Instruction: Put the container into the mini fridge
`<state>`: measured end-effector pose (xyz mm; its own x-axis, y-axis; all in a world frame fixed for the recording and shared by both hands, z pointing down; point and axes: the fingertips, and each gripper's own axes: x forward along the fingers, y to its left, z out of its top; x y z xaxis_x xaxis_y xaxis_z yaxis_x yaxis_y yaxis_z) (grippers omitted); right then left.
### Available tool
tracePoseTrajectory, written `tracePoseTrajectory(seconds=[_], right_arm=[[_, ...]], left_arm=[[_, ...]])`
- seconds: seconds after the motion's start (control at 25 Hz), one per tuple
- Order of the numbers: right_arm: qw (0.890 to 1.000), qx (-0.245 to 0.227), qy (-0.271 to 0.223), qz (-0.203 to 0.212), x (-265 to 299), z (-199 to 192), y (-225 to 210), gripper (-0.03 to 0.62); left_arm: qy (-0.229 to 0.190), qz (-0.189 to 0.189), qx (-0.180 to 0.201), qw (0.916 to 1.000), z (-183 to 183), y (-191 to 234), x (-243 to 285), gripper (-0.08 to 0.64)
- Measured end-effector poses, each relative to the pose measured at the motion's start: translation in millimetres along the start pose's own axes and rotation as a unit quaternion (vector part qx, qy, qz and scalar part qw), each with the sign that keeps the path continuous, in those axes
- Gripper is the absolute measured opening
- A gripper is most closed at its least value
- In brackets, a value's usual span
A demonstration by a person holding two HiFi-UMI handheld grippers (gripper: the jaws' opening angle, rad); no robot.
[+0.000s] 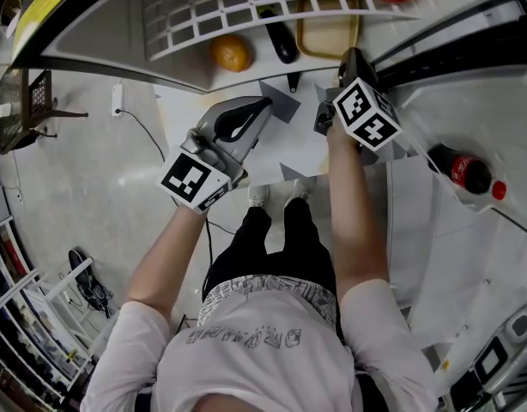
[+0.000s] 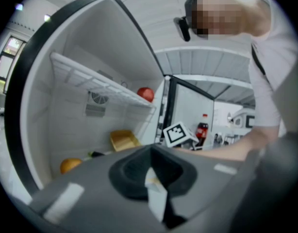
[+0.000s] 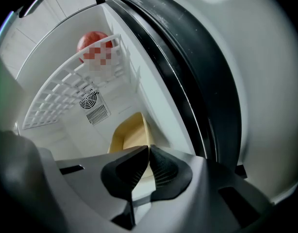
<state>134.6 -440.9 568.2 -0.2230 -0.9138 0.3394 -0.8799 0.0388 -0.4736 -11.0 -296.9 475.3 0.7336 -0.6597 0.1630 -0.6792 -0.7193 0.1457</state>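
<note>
Inside the fridge (image 2: 57,125): the yellow container (image 1: 328,28) already sits on the bottom, under the wire shelf (image 1: 212,7) and near the orange (image 1: 231,54).
Right gripper (image 1: 349,58): at the opening, jaws pressed together, nothing in them.
Left gripper (image 1: 262,106): further out, jaws closed too, empty.
Step, my guess: basically done. Pull straight back, don't clip the shelf, then swing the door (image 1: 444,101) shut.

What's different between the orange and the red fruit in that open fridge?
Colour: the orange is orange, while the red fruit is a deep red. Place: the red fruit sits up on the wire shelf, and the orange lies below it on the floor of the fridge. Both are round, unwrapped and inside the fridge.
</note>
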Motion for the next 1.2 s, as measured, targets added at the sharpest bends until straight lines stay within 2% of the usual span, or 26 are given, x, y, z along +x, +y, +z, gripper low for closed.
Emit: tracePoseTrajectory(seconds=[0.24, 0.8, 1.2], right_arm=[[1.0, 0.004, 0.004, -0.012, 3, -2, -3, 0.017], [1.0, 0.009, 0.007, -0.006, 3, 3, 0, 0.044], [0.999, -0.043, -0.016, 0.021, -37, 25, 28, 0.057]], left_arm=[[-0.002, 0.003, -0.002, 1.0, 0, 3, 0, 0.005], [-0.009, -0.002, -0.004, 0.9999, 6, 3, 0, 0.005], [-0.023, -0.009, 0.008, 0.9997, 28, -1, -7, 0.005]])
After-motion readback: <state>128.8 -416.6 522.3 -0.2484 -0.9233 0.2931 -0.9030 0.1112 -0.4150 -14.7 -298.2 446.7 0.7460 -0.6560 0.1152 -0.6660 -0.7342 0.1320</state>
